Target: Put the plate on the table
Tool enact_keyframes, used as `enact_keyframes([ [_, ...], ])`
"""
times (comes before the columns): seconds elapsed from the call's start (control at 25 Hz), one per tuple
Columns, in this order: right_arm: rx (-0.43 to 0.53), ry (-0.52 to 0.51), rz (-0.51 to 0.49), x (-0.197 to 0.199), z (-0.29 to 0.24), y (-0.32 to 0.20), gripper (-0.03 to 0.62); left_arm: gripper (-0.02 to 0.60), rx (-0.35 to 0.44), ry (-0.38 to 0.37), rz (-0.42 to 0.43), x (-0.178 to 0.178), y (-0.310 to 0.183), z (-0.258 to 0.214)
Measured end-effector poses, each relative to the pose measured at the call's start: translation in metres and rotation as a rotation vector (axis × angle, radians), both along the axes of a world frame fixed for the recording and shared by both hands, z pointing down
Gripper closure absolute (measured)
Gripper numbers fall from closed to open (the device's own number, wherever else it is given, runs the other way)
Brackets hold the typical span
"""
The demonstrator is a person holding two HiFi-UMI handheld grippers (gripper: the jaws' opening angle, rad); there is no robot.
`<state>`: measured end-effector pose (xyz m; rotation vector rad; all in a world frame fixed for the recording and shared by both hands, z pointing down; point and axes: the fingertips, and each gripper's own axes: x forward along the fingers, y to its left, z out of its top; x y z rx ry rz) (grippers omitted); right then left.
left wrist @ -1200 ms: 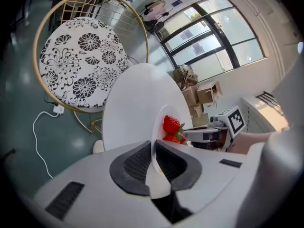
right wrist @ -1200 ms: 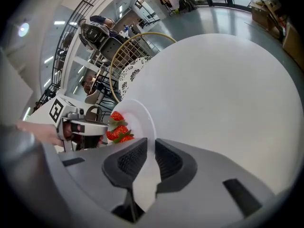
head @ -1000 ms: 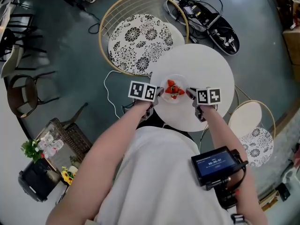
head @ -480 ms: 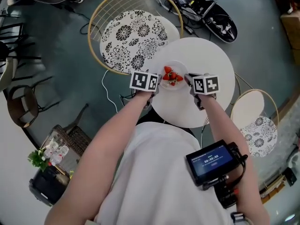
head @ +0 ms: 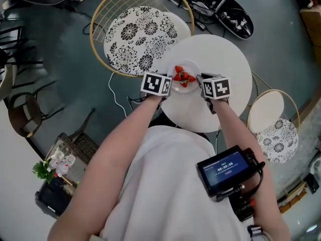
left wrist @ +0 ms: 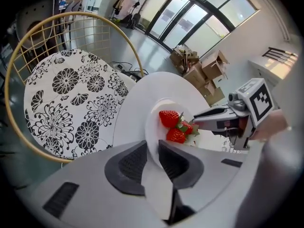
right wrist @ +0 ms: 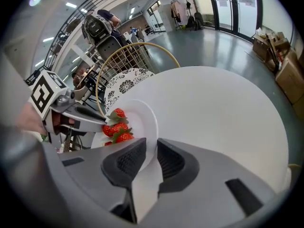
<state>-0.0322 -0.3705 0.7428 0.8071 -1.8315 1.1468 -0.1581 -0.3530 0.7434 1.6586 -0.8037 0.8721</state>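
Plate (head: pixel 186 64) carrying strawberries (head: pixel 183 77) sits over the round white table (head: pixel 228 59), on the side nearest the person; contact with the tabletop cannot be confirmed. Left gripper (left wrist: pixel 153 159) is clamped on the plate's left rim, and right gripper (right wrist: pixel 152 158) is clamped on its right rim. Wire-backed chair (head: pixel 140 34) with a floral cushion stands just beside the table.

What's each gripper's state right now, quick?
Left gripper: closed on the rim of the plate.
Right gripper: closed on the opposite rim of the same plate.
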Motion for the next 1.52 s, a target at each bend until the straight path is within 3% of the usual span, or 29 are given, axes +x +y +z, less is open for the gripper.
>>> enact_keyframes([
  [0.32,0.065,0.065,-0.048,-0.001,0.002,-0.002,0.511,0.508,0.018,-0.016,0.023,-0.002,0.002,0.0],
  [0.6,0.106,0.08,-0.012,0.013,-0.006,-0.003,0.511,0.488,0.108,0.05,-0.035,-0.007,-0.001,-0.011],
  [0.88,0.149,0.076,-0.022,0.015,-0.018,0.003,0.511,0.488,0.142,0.033,-0.081,-0.03,0.012,-0.017],
  [1.12,0.17,0.03,-0.043,0.014,-0.033,0.015,0.513,0.489,0.131,0.06,-0.193,-0.049,0.038,-0.02],
  [1.32,0.178,-0.006,-0.069,0.014,-0.042,0.034,0.514,0.489,0.137,0.079,-0.208,-0.048,0.061,-0.027],
  [1.52,0.184,-0.112,-0.129,0.001,-0.059,0.061,0.516,0.489,0.156,0.143,-0.213,-0.026,0.079,-0.042],
])
